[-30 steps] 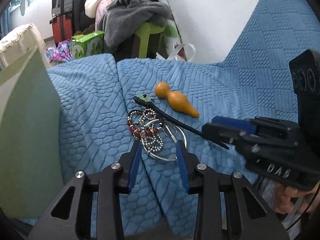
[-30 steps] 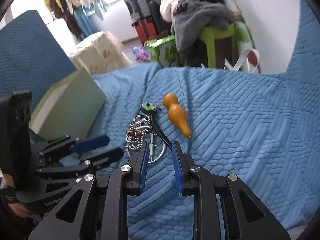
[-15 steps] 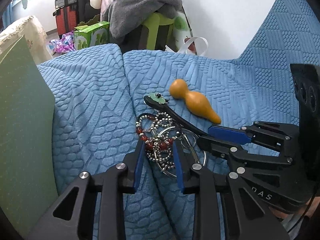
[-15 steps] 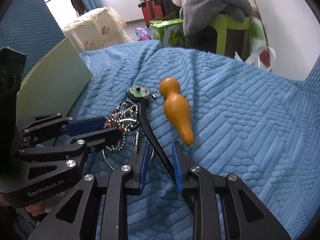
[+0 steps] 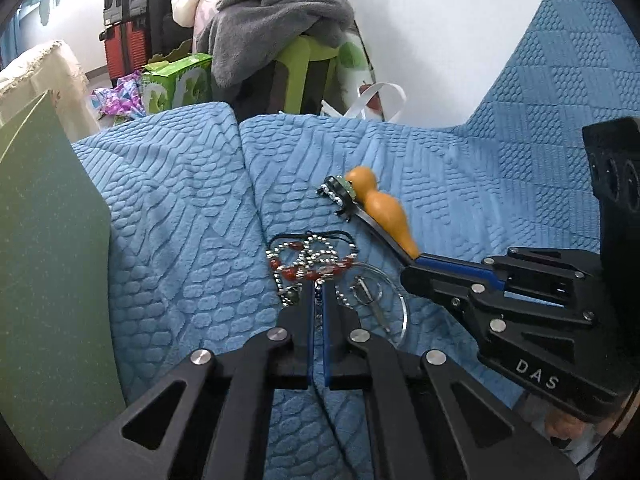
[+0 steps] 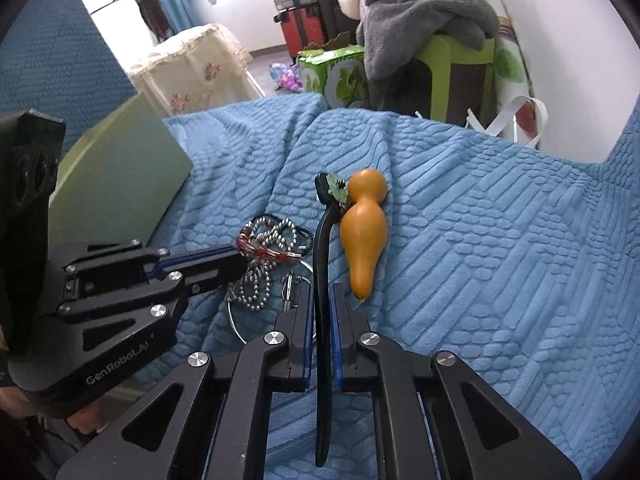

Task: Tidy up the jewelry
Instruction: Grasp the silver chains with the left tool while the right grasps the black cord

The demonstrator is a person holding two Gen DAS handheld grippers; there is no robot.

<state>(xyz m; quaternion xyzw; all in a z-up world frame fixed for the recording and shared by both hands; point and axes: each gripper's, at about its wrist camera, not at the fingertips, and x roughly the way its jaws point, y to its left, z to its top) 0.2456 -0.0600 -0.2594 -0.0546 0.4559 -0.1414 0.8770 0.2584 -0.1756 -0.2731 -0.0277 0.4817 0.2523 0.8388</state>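
Hairpin (image 6: 322, 264) in right claw (image 6: 320, 308): grip plain only right view.

My left gripper (image 5: 319, 300): angled steeply down at the blue quilted cover (image 5: 180, 216), jaws pinched together on the bead chain (image 5: 308, 258). My right gripper (image 6: 320, 300): same downward tilt over the cover, just beside the left, jaws clamped on the black hair stick (image 6: 322, 280). A hand (image 6: 82, 424) shows under the left gripper's body.
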